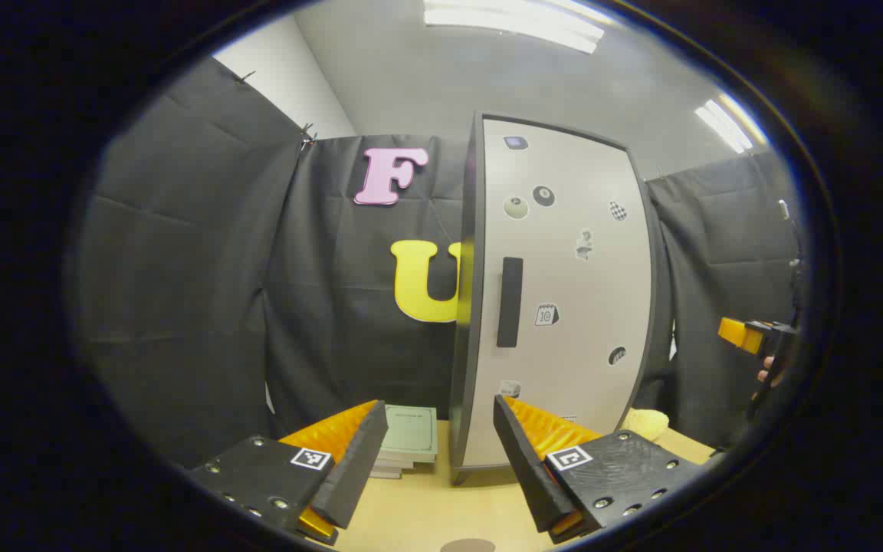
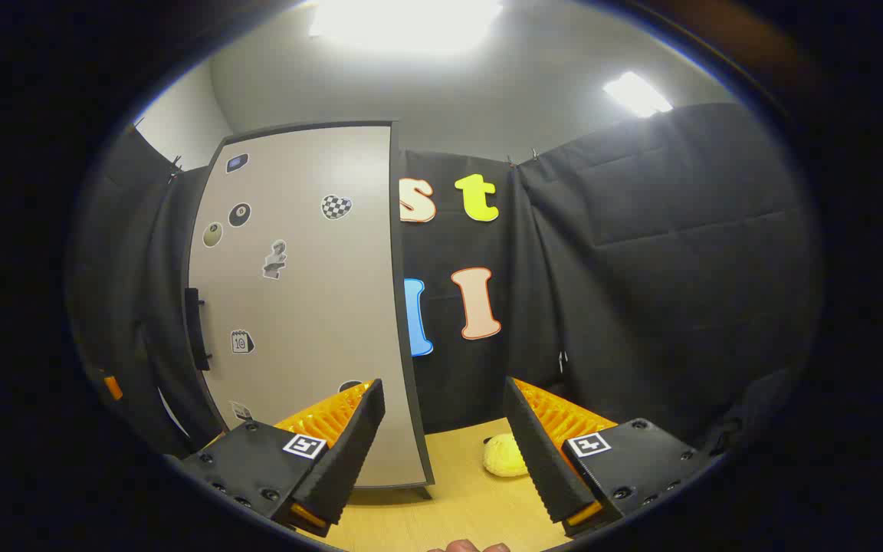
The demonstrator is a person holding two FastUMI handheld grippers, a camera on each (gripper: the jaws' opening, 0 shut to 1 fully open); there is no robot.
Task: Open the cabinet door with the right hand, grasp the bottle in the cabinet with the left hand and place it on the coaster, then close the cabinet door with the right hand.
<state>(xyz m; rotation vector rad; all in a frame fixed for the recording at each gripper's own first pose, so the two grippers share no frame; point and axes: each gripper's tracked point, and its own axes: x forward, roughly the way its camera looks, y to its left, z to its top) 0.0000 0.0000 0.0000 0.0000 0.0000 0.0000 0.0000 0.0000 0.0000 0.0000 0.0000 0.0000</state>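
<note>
Cabinet door (image 1: 564, 291): closed, stickers on its front, dark handle (image 1: 510, 302).
Left gripper (image 1: 435, 452): fingers apart, holding nothing.
Right gripper (image 2: 443, 437): fingers apart, holding nothing.

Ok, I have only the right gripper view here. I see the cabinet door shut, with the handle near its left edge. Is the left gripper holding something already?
Observer: No. The left gripper is open and empty, and it points at the lower front of the cabinet.
Operator: Does something lie on the handle side of the cabinet?
Observer: Yes, a small stack of books lies on the table, close beside the cabinet.
Operator: And where is the coaster?
Observer: A round brown disc, likely the coaster, lies on the table just under the left gripper.
</note>
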